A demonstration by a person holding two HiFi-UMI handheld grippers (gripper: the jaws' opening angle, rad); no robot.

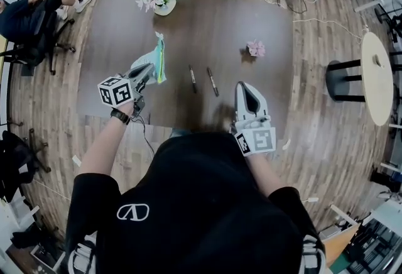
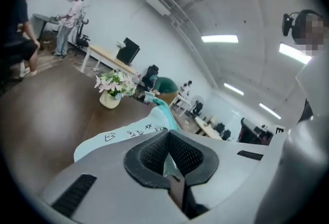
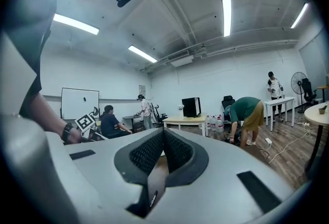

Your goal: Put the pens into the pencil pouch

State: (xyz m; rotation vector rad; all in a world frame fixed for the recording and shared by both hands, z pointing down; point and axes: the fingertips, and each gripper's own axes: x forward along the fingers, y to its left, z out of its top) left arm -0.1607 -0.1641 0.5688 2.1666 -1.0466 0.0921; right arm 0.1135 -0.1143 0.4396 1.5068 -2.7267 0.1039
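Clamping pouch [image 1: 157, 60], left fingers [image 1: 146, 73] hang near vase [image 1: 164, 6] and pens [image 1: 213, 81]; right fingers [image 1: 250, 100] closed, empty.

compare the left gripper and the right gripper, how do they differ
The left gripper is clamped on the pale blue pencil pouch; the right gripper holds nothing. In the head view the left gripper slants toward the right one, while the right gripper points straight ahead. Both have their jaws shut.

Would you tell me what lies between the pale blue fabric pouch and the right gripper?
Two dark slim pens: the left pen and the right pen, apart on the brown tabletop, in the head view.
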